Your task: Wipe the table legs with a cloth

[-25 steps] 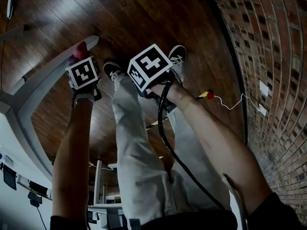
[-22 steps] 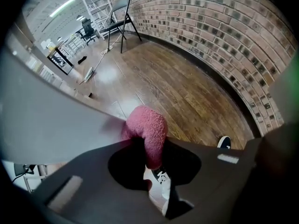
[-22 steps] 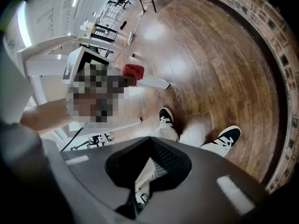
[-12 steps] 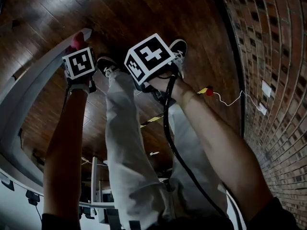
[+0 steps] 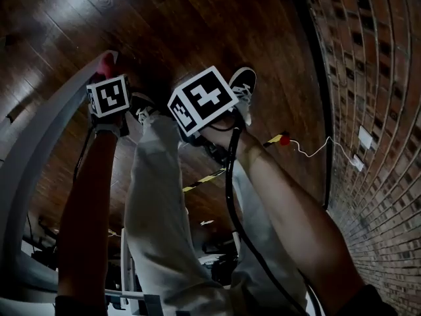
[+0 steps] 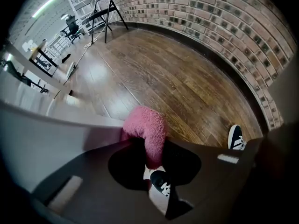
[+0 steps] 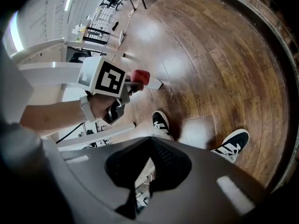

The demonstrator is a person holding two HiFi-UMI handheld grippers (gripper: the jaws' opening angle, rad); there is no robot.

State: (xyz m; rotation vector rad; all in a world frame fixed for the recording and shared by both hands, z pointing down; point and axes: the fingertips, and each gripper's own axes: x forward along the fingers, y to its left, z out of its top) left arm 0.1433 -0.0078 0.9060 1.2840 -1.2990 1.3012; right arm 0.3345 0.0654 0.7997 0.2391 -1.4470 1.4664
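Left gripper [image 6: 150, 160] fingers clamped on pink cloth [image 6: 145, 129]; the cloth looks pressed against the white table leg [image 6: 56, 139], low near the wood floor [image 6: 187, 78]. Right gripper [image 7: 142, 181] fingers closed, empty. Risk: the pinch is narrow, so drag along the leg may pull the cloth free.

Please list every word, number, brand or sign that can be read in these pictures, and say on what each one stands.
No readable text anywhere in these views.
Left marker cube: black-and-white square pattern, no letters or digits.
Right marker cube: the same kind of pattern, no letters.
Shoes: white marks only, too small to read as a brand.
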